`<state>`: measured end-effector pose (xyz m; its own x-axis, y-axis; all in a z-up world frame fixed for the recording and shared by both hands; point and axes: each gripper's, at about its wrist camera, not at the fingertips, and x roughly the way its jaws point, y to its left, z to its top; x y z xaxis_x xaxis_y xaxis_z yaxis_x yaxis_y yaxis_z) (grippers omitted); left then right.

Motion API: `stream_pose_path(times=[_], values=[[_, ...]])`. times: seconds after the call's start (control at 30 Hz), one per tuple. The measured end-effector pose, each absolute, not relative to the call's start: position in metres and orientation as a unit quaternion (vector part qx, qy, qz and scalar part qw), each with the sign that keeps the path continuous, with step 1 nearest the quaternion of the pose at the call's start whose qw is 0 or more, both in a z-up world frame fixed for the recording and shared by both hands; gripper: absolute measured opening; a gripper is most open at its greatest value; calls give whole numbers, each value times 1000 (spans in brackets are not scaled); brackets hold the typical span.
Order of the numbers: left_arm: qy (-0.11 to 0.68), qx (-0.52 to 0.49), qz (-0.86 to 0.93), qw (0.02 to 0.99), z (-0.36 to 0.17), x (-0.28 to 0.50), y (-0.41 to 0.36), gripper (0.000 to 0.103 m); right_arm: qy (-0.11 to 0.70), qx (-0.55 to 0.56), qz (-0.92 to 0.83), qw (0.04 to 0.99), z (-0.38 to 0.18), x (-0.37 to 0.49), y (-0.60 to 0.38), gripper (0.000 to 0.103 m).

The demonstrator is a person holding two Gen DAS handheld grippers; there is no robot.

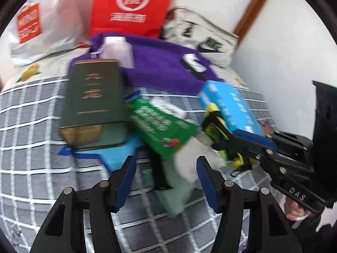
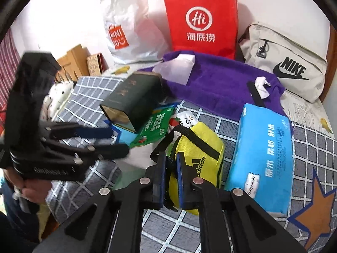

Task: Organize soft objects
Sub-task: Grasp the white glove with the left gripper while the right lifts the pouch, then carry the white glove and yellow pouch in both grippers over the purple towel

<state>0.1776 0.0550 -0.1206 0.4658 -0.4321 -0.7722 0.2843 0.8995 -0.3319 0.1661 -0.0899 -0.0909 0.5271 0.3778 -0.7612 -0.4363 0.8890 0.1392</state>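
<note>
Right tongs (image 2: 170,177) pinched nearly shut on the near end of a yellow Adidas pouch (image 2: 200,151), blue pads gripping fabric and black strap; pouch lying on a grey checked bedspread (image 2: 88,181) just left of a blue tissue pack (image 2: 265,160). Left tongs (image 1: 166,181) held about half open above the bedspread with nothing between the pads, over a blurred pale-green and white soft bundle (image 1: 179,181). Dark green tin box (image 2: 132,103) tilted on a green packet (image 2: 155,126) and a light blue item, left of the pouch. Behind these, a purple towel (image 2: 221,80) spread across the bed, carrying a pale plastic packet (image 2: 177,67) and a crumpled white tissue (image 2: 262,84). Along the wall: white Miniso bag (image 2: 130,35), red paper bag (image 2: 202,23) marked "Hi", and a beige Nike bag (image 2: 286,63) at the right. Orange star patch (image 2: 316,217) printed on the bedspread near the tissue pack. Part of a hand (image 2: 31,191) visible under the left tool's handle; left-wrist view heavily motion-blurred.
</note>
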Motion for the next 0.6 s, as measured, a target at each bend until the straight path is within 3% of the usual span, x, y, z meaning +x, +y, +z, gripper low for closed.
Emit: stream_pose_path(times=[0.37,0.5,0.6], values=[[463,-72,-293,834,-126,171,7,54,426,-10,243,872,-79,138,-111,9],[465,-55,-299,832,-128,169,-4,23,433,-1,239,869,-84,130,-119,9],[458,-46,-295,837,-124,164,-3,13,436,8,235,869,-86,125,-126,9]])
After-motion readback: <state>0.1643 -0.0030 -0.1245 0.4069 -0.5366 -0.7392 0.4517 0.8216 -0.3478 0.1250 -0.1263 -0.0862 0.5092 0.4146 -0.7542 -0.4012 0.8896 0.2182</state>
